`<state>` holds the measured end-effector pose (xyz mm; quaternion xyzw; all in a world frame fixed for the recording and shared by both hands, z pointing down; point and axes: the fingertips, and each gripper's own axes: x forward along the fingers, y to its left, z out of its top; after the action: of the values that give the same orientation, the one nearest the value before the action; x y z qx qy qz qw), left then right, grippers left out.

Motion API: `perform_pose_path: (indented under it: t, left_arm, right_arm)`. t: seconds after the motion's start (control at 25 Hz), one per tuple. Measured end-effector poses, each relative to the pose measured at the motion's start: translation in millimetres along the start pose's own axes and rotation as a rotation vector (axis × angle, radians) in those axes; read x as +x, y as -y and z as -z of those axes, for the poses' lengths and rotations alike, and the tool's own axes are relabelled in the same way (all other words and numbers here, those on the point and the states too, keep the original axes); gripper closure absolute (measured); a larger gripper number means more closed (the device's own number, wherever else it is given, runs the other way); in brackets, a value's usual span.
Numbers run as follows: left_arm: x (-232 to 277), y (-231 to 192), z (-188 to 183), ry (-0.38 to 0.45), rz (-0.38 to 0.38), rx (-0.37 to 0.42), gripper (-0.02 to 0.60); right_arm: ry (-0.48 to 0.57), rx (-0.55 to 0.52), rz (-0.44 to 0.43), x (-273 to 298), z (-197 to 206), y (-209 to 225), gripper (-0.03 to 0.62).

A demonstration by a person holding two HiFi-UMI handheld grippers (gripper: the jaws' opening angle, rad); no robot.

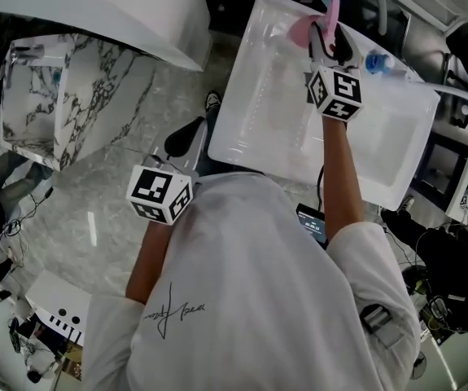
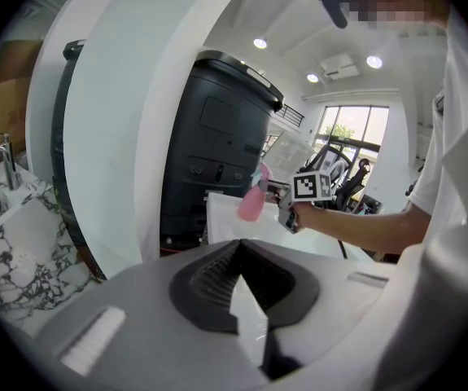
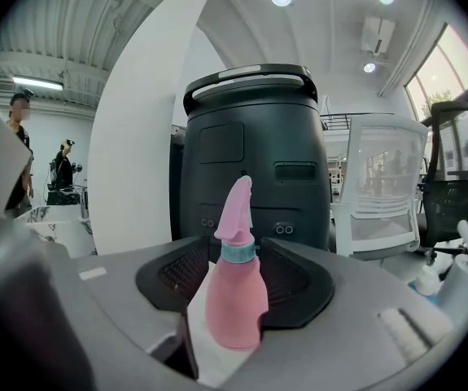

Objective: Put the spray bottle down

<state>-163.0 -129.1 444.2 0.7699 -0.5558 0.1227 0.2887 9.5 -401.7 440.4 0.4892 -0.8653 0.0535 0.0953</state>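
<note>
White shirt fills the lower head view and hides the person's body and most of both arms. Closest in, the left gripper hangs by the shirt, short of the white table. Its jaws stand a little apart with nothing gripped. Only a pale glossy sliver shows through the slot, too narrow to identify.

Farther out, the right gripper reaches over the table's far part. Its jaws are spread wide, and the pink spray bottle stands upright between them with its base on the table top. A strip of white table shows between the bottle and the pad at that view's left. On the other side the bottle's flank lies right at the pad, and whether they touch cannot be told. In the head view the gripper's marker cube and body cover most of the bottle, leaving the nozzle and a bit of pink.

Beyond the bottle rises a black drum-shaped unit, its base cut off by the gripper body. A white pillar stands to its left and a white chair to its right. At far left, two figures are too small to describe.
</note>
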Motion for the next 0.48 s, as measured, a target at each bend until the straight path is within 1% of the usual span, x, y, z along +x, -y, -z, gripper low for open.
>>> perform_pose_path:
  t: [0.48]
  left_arm:
    - [-3.2,9.2,1.4,0.008,0.01,0.003,0.529]
  right_arm:
    - [-0.024,0.008,-0.003,-14.4,0.4,0.3,0.428]
